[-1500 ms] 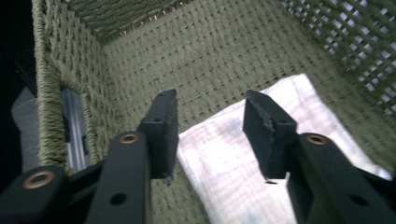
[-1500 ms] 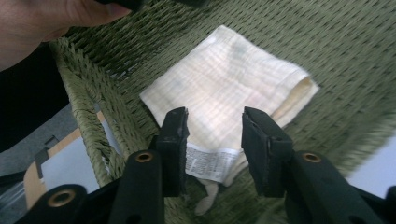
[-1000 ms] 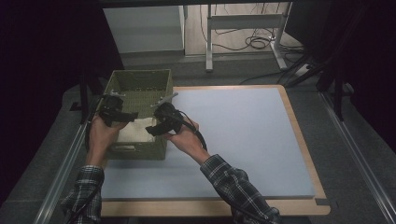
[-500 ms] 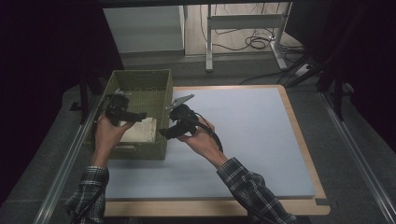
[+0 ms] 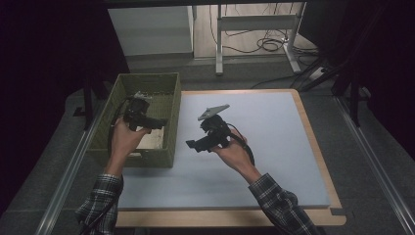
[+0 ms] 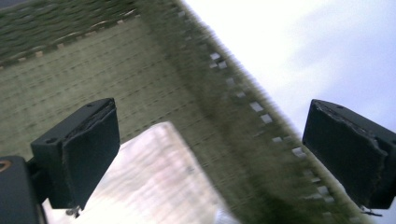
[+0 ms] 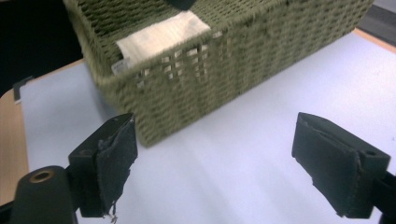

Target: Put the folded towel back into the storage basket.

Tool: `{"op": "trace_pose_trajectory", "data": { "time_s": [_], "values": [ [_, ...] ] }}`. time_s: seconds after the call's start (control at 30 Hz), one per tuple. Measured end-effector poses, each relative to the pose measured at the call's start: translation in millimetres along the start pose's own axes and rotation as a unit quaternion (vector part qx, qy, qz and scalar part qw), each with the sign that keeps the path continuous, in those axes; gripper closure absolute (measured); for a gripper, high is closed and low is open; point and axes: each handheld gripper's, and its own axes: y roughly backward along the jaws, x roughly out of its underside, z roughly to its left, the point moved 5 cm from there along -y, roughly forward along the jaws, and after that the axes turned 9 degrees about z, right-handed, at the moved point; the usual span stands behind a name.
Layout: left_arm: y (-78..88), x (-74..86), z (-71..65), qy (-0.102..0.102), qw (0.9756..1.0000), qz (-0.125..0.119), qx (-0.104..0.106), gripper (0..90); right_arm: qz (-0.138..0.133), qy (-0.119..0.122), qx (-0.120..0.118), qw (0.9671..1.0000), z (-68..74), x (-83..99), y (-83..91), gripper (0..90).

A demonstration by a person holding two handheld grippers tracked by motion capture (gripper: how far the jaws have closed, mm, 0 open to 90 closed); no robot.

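A small tag (image 7: 119, 66) was seen on the folded cloth (image 7: 161, 33), but its writing was too tiny to be read. The cloth lay inside the green basket (image 5: 169, 142), at nine o'clock on the blue mat (image 5: 274, 147). The left gripper (image 5: 159, 122) was held over the basket, its jaws just opened wide with nothing gripped. The right gripper (image 5: 192, 144) was held over the mat, just beside the basket's wall, also just opened wide and empty. Lots of bare mat was left at three o'clock.
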Motion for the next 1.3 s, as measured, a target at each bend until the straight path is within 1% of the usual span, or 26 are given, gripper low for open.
{"op": "trace_pose_trajectory", "data": {
  "time_s": [0.07,0.23,0.3,0.4,0.5,0.57,0.63,0.67,0.73,0.77,0.8,0.87,0.9,0.97,1.03,1.07,1.13,1.2,1.3],
  "values": [
    [0.4,-2.5,-5.4,-0.003,1.0000,-0.002,0.006,4.1,0.002,-0.001,-0.003,1.0000,-1.9,7.2,2.8,12.7],
    [0.6,-10.5,-22.1,-0.016,0.9997,-0.010,0.018,3.9,0.007,0.001,0.002,1.0000,-8.8,25.6,8.7,10.7],
    [-0.4,-13.6,-29.1,-0.020,0.9994,-0.012,0.026,3.8,0.007,0.000,0.003,1.0000,-11.5,32.0,11.8,10.3],
    [-2.8,-17.5,-39.5,-0.031,0.9990,-0.014,0.030,3.8,0.006,-0.002,0.005,1.0000,-14.8,40.1,17.3,10.1],
    [-5.6,-21.5,-49.7,-0.038,0.9983,-0.018,0.040,3.9,0.006,-0.002,0.006,1.0000,-18.1,47.4,22.5,9.9],
    [-7.5,-24.3,-57.0,-0.047,0.9977,-0.019,0.044,3.9,0.006,0.001,0.009,0.9999,-20.9,52.5,26.0,9.8],
    [-8.9,-26.1,-63.4,-0.052,0.9973,-0.020,0.049,3.9,0.007,0.002,0.011,0.9999,-22.7,56.4,28.9,9.8],
    [-9.7,-27.1,-67.0,-0.057,0.9969,-0.021,0.051,4.0,0.008,0.002,0.013,0.9999,-23.7,58.6,30.7,9.7],
    [-11.8,-28.8,-76.8,-0.065,0.9960,-0.023,0.056,3.9,0.007,0.003,0.016,0.9998,-25.6,62.9,34.5,9.6],
    [-11.8,-28.8,-76.8,-0.065,0.9960,-0.023,0.056,3.5,0.005,0.003,0.017,0.9998,-27.0,66.3,37.7,9.5],
    [-13.6,-29.3,-84.2,-0.079,0.9948,-0.025,0.060,3.2,0.003,0.002,0.018,0.9998,-27.9,68.5,39.8,9.4],
    [-15.7,-29.4,-90.9,-0.082,0.9943,-0.028,0.061,2.7,0.002,0.000,0.018,0.9998,-29.6,73.6,43.7,9.3],
    [-16.5,-29.3,-94.8,-0.087,0.9936,-0.030,0.065,2.3,0.002,0.000,0.019,0.9998,-30.3,75.8,45.1,9.3],
    [-17.9,-28.9,-100.7,-0.089,0.9929,-0.036,0.071,2.1,0.001,-0.001,0.023,0.9997,-32.0,80.8,48.4,9.2],
    [-20.8,-27.7,-111.8,-0.097,0.9911,-0.039,0.082,1.7,-0.001,-0.003,0.025,0.9997,-34.2,86.8,52.3,9.0],
    [-21.9,-27.2,-115.3,-0.100,0.9907,-0.040,0.083,1.6,-0.001,-0.007,0.026,0.9996,-35.2,90.6,55.0,9.0],
    [-24.9,-25.9,-124.7,-0.110,0.9895,-0.039,0.085,1.5,-0.003,-0.009,0.030,0.9995,-37.3,95.6,58.9,8.9],
    [-27.8,-24.6,-135.2,-0.124,0.9875,-0.040,0.089,1.5,-0.006,-0.009,0.032,0.9994,-39.4,101.1,63.4,8.8],
    [-30.8,-22.3,-149.3,-0.135,0.9850,-0.043,0.098,1.5,-0.009,-0.015,0.034,0.9993,-41.2,111.2,70.2,8.7]
  ]
}}
